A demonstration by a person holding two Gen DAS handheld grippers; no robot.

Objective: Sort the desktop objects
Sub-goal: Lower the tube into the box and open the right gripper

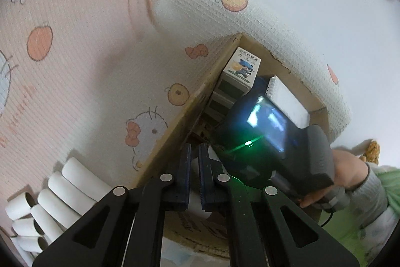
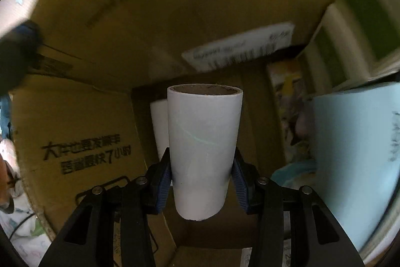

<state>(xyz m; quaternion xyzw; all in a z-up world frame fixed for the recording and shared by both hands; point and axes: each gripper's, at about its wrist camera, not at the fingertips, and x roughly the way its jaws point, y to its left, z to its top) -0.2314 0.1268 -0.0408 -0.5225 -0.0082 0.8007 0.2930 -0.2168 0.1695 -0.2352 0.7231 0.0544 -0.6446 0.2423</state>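
Right wrist: jaws grip white tube [image 2: 203, 152] inside cardboard box [image 2: 82, 101]

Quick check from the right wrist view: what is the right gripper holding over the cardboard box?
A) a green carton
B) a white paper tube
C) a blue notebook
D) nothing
B: the right gripper has its blue pads pressed on both sides of a white paper tube, hollow end away from the camera, inside the cardboard box.

Left wrist view is bright and evenly lit, with strong fisheye bending and dark corners; a green glare streaks the black device [image 1: 270, 131]. Right wrist view is dim inside the cardboard box [image 2: 82, 121], its walls motion-blurred.
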